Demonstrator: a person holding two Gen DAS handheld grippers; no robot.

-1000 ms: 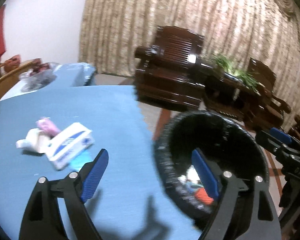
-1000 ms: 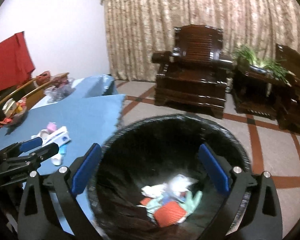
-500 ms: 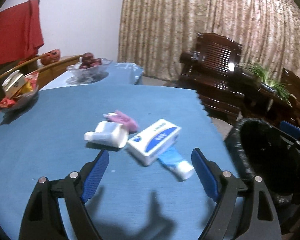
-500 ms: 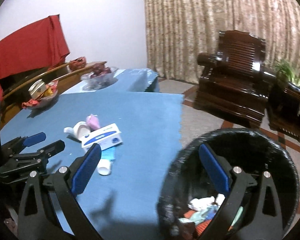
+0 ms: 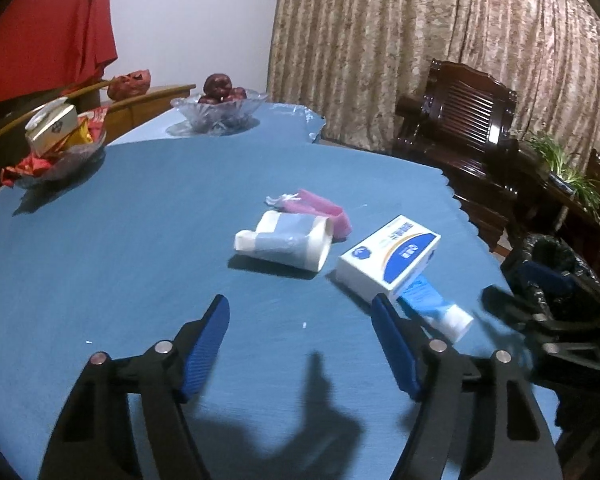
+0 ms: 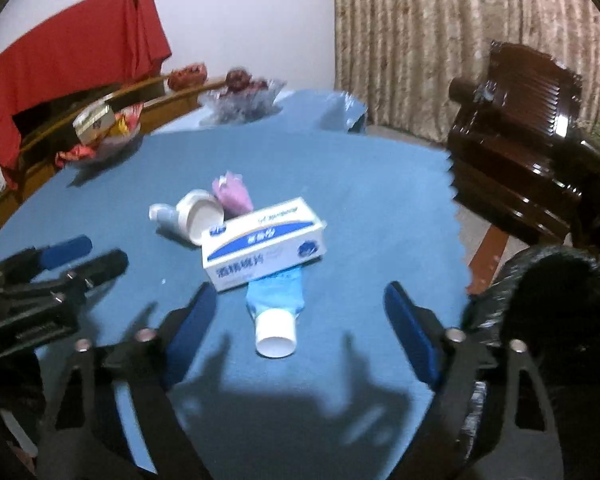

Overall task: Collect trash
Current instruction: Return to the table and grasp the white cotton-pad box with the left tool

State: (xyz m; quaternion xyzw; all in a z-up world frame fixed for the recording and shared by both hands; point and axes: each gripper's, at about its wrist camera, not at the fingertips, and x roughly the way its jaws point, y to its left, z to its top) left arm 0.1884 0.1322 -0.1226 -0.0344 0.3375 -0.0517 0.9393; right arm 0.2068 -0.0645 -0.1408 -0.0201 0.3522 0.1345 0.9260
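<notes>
- Left gripper [image 5: 300,312] hangs over the blue table [image 5: 120,240] with its jaws apart and nothing between them. They've just been closing a bit, but there's only bare tabletop in the gap.
- Right gripper [image 6: 300,308] is the same deal: jaws wide, just been narrowing, holding nothing. The blue tube [image 6: 276,312] lies on the table between its fingers, cap end toward the camera, but the pads aren't touching it.
- The trash sits in a little cluster mid-table — a white and blue box [image 6: 260,244] lies across the top of the blue tube, covering its far end.
- Just beyond the box there's a white tube [image 5: 284,244] on its side, and a crumpled pink wrapper [image 5: 320,212] right behind it.
- The black-lined trash bin [image 6: 548,300] stands off the table's right edge, well apart from the cluster.
- Far side of the table: a glass bowl [image 5: 216,114] of dark fruit and a dish of snacks [image 5: 56,152], both away from the trash.
</notes>
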